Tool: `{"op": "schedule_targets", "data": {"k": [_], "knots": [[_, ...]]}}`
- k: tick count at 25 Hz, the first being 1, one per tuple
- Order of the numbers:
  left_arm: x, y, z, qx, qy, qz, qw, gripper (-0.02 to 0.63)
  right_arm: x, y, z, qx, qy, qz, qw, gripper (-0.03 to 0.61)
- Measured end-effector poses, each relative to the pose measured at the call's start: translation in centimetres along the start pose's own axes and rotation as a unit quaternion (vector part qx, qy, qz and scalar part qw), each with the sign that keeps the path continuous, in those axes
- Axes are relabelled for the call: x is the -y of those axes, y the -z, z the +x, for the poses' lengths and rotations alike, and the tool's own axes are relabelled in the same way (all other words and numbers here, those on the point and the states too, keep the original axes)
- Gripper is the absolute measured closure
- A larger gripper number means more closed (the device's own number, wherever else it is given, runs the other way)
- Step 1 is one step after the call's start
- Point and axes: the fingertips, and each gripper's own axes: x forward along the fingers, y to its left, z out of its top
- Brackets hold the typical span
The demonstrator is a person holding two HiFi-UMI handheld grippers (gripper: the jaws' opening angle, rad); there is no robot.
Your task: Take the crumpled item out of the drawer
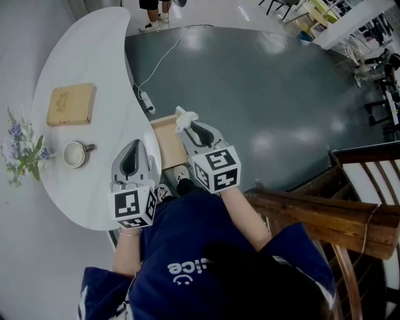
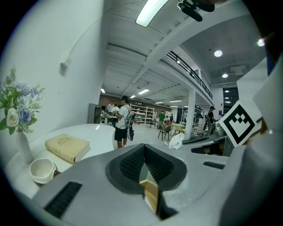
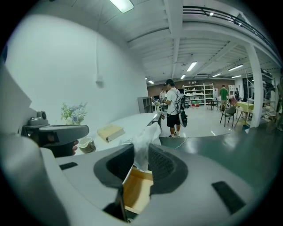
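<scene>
A white crumpled item (image 1: 186, 116) is pinched in my right gripper (image 1: 187, 124), held up above the open wooden drawer (image 1: 167, 142) at the edge of the white table (image 1: 94, 50). In the right gripper view the crumpled item (image 3: 144, 140) stands up between the pads of the right gripper (image 3: 141, 153), and the drawer's (image 3: 136, 190) bare wooden inside lies below. My left gripper (image 1: 133, 147) hovers over the table edge to the left of the drawer, its jaws closed on nothing. Its own view shows the left gripper (image 2: 144, 151) with its pads meeting and a corner of the drawer (image 2: 150, 194) beneath.
On the table lie a tan book (image 1: 71, 104), a white cup (image 1: 75, 154) and a vase of flowers (image 1: 22, 150). A power strip (image 1: 148, 102) with its cable lies on the grey floor. A wooden chair (image 1: 337, 215) stands at the right. A person (image 1: 156, 12) stands beyond the table.
</scene>
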Motion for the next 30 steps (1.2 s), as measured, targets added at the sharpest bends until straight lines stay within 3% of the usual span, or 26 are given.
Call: {"op": "schedule_targets", "data": {"k": [15,24,30], "knots": [[0.5,-5.8,-1.0,0.076,0.006,0.038,0.9964,0.609,-2.1,-7.1,-3.2,0.155,0.006,-0.064,0.986,0.467],[1.1,-10.2,-2.1,0.134,0.006,0.051,0.9896,0.609,-3.3,-10.8,-5.3,0.226,0.001,-0.095,0.97,0.466],[0.8,-11.1,-2.2,0.148,-0.002,0.058,0.9873,0.609,-3.7,-12.4,-6.3,0.257,-0.009,-0.098,0.961,0.466]]}}
